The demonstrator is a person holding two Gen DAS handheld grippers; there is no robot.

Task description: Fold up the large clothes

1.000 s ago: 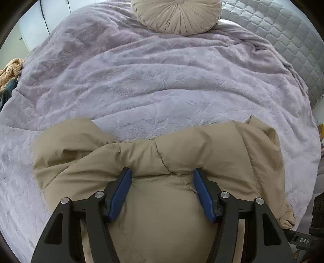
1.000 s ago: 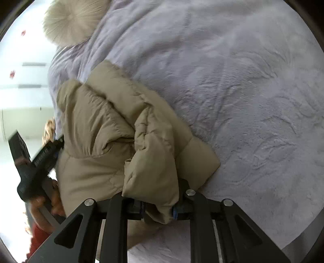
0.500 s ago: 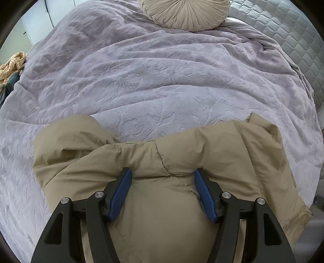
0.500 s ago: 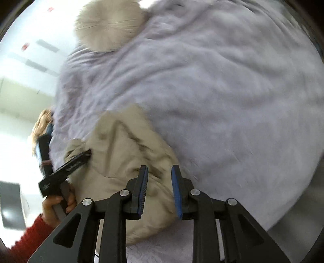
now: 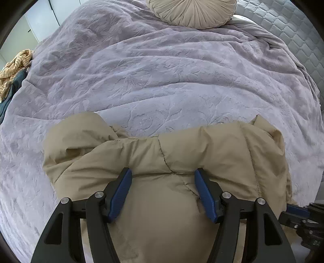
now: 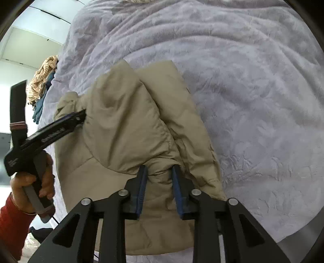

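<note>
A beige puffer jacket (image 5: 202, 149) (image 6: 125, 121) lies bunched in thick folds at the near edge of a lavender bed blanket (image 5: 162, 70). My left gripper (image 5: 163, 176) points down onto the jacket with its blue pads wide apart and not pressing any fold; from the right wrist view it (image 6: 81, 115) reaches the jacket's left edge. My right gripper (image 6: 159, 172) hovers over the jacket's near side. Its jaws are opening, with a small ridge of fabric lying loosely between the tips. It also shows at the lower right (image 5: 299, 216) of the left wrist view.
A round pleated beige cushion (image 5: 192, 10) sits at the head of the bed by a quilted grey surface (image 5: 299, 40). A pile of striped and teal clothes (image 5: 14, 64) (image 6: 42, 81) lies at the bed's left edge. A hand (image 6: 32, 182) with a red sleeve holds the left gripper.
The right gripper let go of the jacket fold it held, rose, rolled and came back over the jacket with wider jaws. The left gripper stayed on the jacket.
</note>
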